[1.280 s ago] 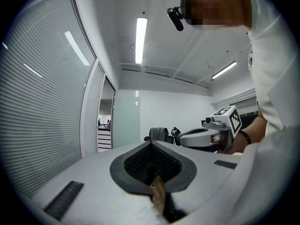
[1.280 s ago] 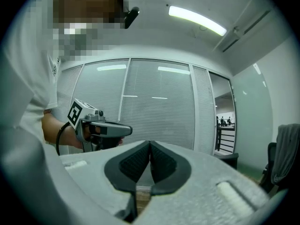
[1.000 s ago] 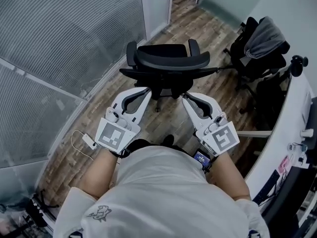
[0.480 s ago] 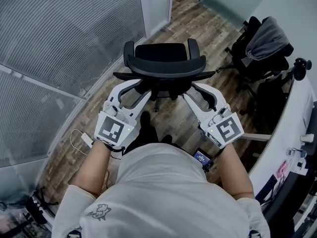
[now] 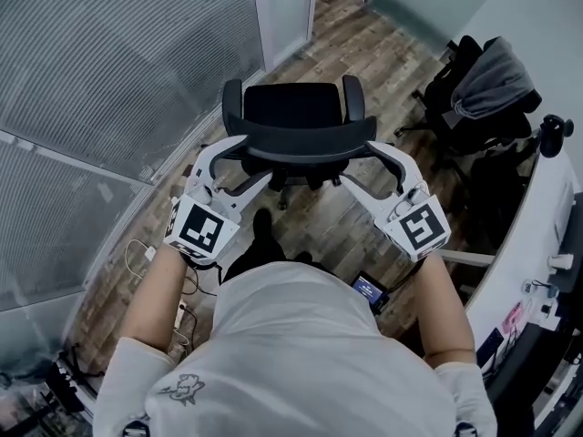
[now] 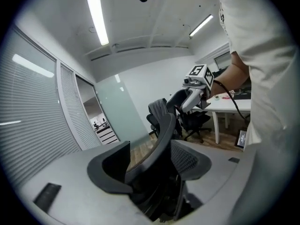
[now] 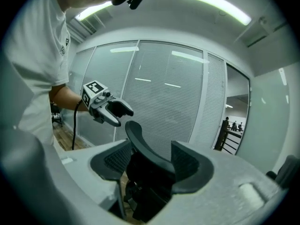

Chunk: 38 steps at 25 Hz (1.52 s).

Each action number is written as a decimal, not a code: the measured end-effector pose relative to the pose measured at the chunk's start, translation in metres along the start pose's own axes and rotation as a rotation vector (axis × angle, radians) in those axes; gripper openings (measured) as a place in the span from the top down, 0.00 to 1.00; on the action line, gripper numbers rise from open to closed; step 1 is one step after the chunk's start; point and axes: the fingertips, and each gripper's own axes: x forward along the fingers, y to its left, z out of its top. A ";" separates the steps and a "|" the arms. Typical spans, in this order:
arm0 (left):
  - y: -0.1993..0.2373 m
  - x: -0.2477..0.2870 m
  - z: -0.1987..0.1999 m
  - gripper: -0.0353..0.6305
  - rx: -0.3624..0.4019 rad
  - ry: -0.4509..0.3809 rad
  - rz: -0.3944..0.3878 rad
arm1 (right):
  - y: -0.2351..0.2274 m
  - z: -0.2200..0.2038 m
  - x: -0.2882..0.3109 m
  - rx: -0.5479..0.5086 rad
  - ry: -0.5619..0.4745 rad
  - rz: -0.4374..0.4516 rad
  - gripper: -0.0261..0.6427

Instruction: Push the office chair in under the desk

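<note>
Right, the black mesh-backed office chair [image 5: 296, 135] stands out on the open wood-plank floor [image 5: 364, 53], its backrest towards me and its seat pointing off to the far end of the floor. It's nowhere near tucked in. The white desk [image 5: 539, 244] runs along the right edge of the floor, well apart from the chair.

Both my tools are up at the backrest's top rail. My left gripper [image 5: 253, 160] has just been spreading its jaws and they now stand wide. The left end of the rail runs between them, and I'd say the pads aren't pressing on it. My right gripper [image 5: 357, 162] has done the same at the right end: jaws wide, rail between them, nothing clamped.

Now the worries. As I read it, the chair has to swing round towards the desk, and a swivelling, rolling chair loves to twist. If I close unevenly or push harder on one side, the back will spin away instead of the base travelling. With loose jaws, the rail could simply slide out.

The second dark chair draped with a grey cloth [image 5: 483, 71] sits close to the desk side, so a wide arc could knock into it. A pale cable [image 5: 146, 255] trails near the left edge of the floor and could snag my feet.
</note>
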 end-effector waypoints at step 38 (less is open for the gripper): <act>0.008 0.053 -0.058 0.70 0.442 0.304 -0.286 | -0.020 -0.075 0.061 -0.799 0.415 0.263 0.78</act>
